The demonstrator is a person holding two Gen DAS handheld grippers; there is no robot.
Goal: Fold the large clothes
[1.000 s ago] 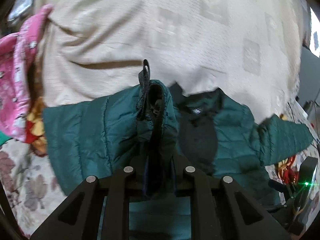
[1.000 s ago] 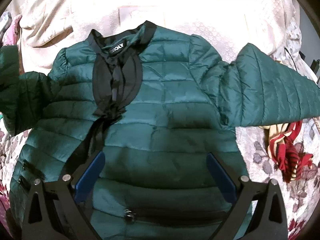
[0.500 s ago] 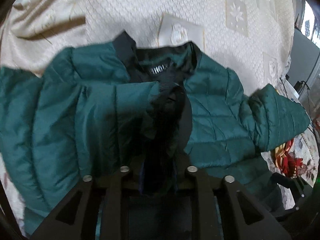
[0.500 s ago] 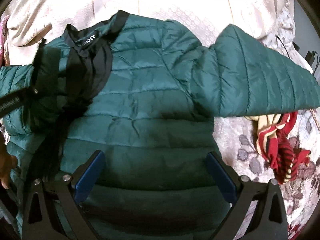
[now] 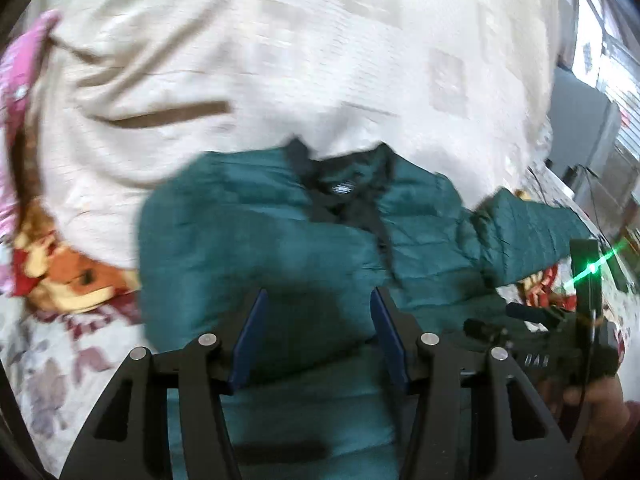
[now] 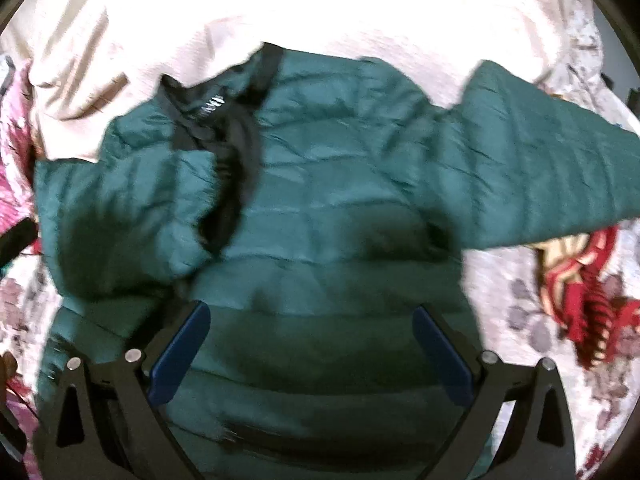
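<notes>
A dark green quilted jacket (image 5: 280,248) with a black collar lies front-up on the bed; it also shows in the right wrist view (image 6: 328,208). Its left sleeve (image 6: 120,208) is folded across the chest. Its right sleeve (image 6: 552,168) lies stretched out to the right. My left gripper (image 5: 316,320) is open and empty above the folded sleeve. My right gripper (image 6: 308,340) is open and empty above the jacket's lower front.
A cream bedspread (image 5: 280,60) lies behind the jacket. A floral sheet (image 6: 532,320) covers the bed. A red and yellow striped cloth (image 6: 580,292) lies under the right sleeve. Pink clothing (image 5: 20,92) sits at the far left. The right gripper's body (image 5: 560,352) shows at lower right.
My left gripper carried the left sleeve across the jacket's chest, let it go and opened. It has drawn back. My right gripper stayed open over the lower front.
</notes>
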